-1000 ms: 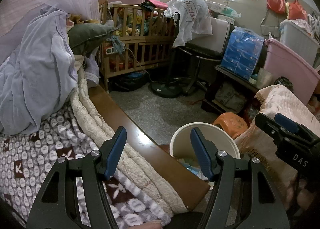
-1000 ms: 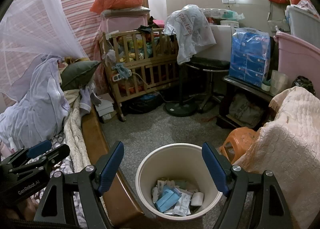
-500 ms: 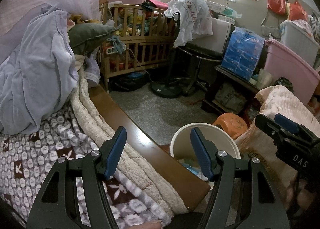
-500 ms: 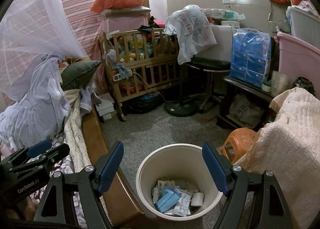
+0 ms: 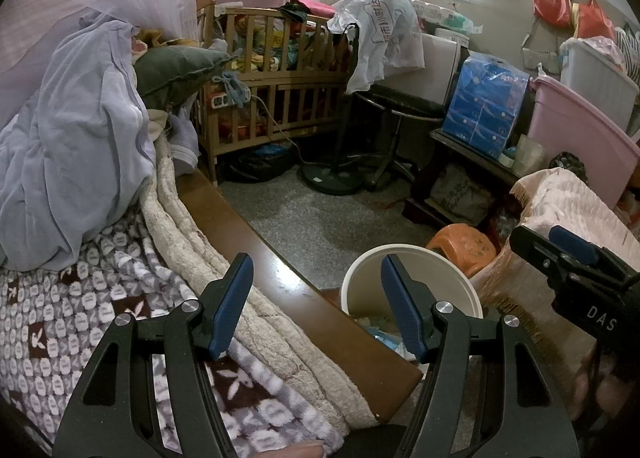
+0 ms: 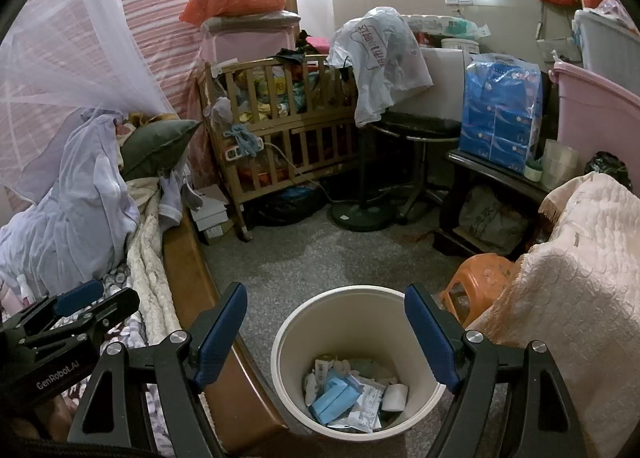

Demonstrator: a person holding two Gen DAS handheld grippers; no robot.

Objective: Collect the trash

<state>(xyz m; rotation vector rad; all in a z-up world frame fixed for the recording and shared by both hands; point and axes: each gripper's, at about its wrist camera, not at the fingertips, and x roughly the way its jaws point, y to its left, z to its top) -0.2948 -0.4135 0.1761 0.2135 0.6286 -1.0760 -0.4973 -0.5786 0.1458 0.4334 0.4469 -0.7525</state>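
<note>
A cream round trash bin [image 6: 292, 334] stands on the floor beside the bed; it also shows in the left wrist view [image 5: 448, 270]. Inside lie blue packets, wrappers and tissues [image 6: 352, 398]. My right gripper [image 6: 326, 306] is open and empty, held above the bin's rim. My left gripper [image 5: 316, 278] is open and empty, above the wooden bed rail [image 5: 280, 278] to the left of the bin. The right gripper shows at the right in the left wrist view [image 5: 568, 258], and the left gripper at the lower left in the right wrist view [image 6: 76, 306].
A bed with a patterned blanket [image 5: 72, 314] and lilac cover [image 5: 80, 146] is at left. A wooden crib [image 6: 280, 130], fan stand [image 6: 360, 214], orange stool [image 6: 476, 278], pink-draped furniture [image 6: 572, 278] and tissue packs [image 6: 500, 110] ring the grey floor [image 6: 320, 258].
</note>
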